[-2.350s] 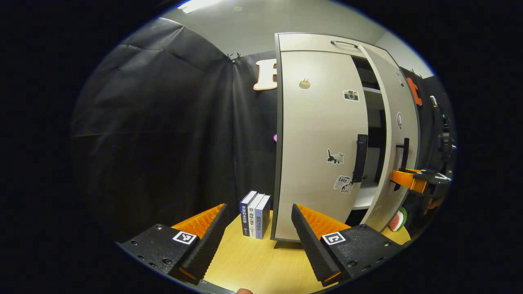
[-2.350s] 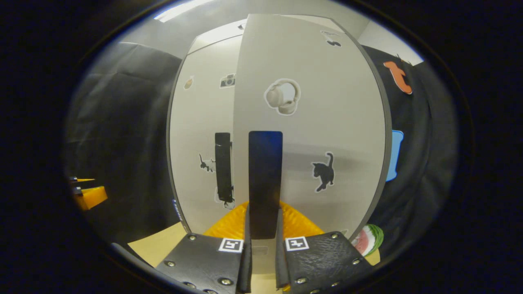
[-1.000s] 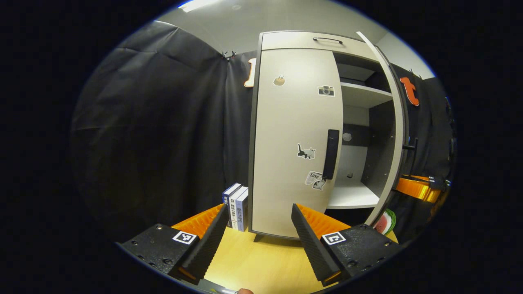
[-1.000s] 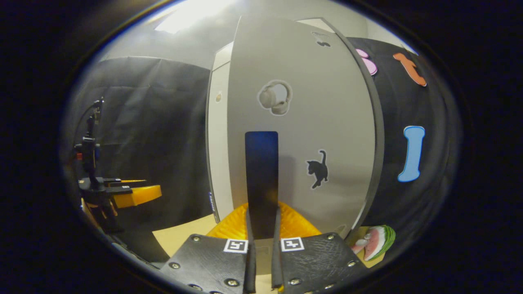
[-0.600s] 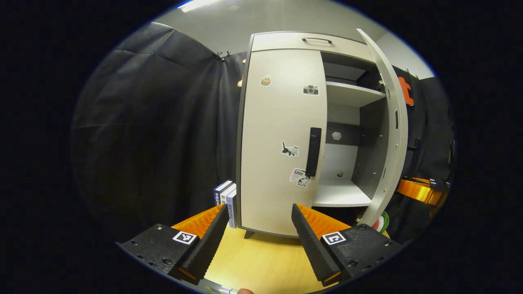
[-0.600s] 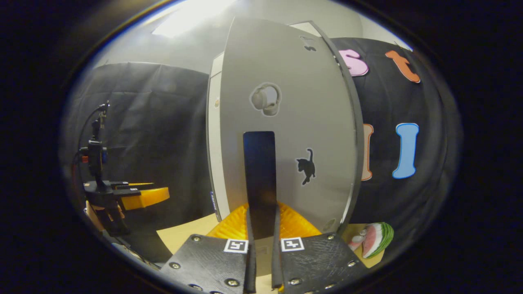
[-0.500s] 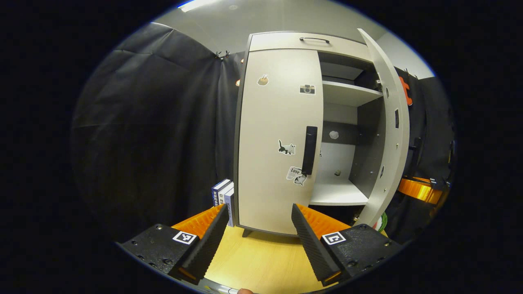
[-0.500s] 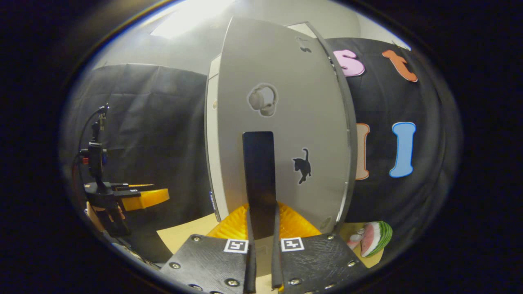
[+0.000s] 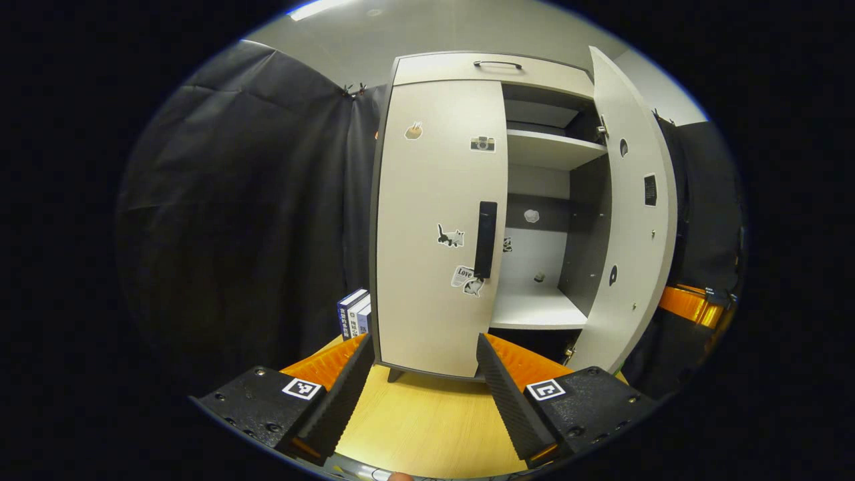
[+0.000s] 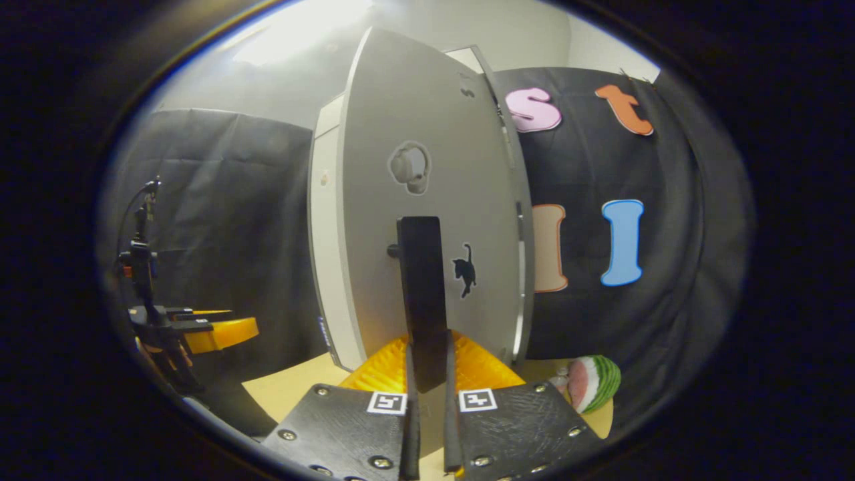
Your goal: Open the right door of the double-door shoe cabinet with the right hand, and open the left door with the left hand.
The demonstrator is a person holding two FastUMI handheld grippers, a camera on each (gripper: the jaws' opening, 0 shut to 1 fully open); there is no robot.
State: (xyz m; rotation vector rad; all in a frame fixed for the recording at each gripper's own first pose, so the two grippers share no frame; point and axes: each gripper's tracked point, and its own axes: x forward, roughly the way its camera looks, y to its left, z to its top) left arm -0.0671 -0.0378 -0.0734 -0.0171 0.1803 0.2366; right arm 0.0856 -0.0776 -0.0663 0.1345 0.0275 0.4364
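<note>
The white shoe cabinet point(image 9: 491, 63) stands on a wooden table. Its left door point(image 9: 427, 167) is shut, with a black vertical handle point(image 9: 485, 239) at its inner edge. My left gripper point(image 9: 422, 342) is open, low in front of that door and short of the handle. The right door point(image 9: 631, 214) is swung wide, and white shelves point(image 9: 534, 308) show inside. In the right gripper view, my right gripper point(image 10: 427, 349) is shut on the right door's black handle point(image 10: 419, 280); the door's face point(image 10: 434, 167) is right ahead. The left gripper point(image 10: 217, 332) appears off to the left there.
Three books point(image 9: 354, 312) stand on the table point(image 9: 427, 427) at the cabinet's left side. A watermelon-slice toy point(image 10: 591, 381) lies on the table beyond the right door. Black cloth walls surround the cabinet. A hand-held mount point(image 10: 143, 267) rises behind the left gripper.
The right door has swung much wider, pulled by my right gripper, which stays shut on its handle. The cabinet has drifted left in the left gripper view; that gripper stays open.
</note>
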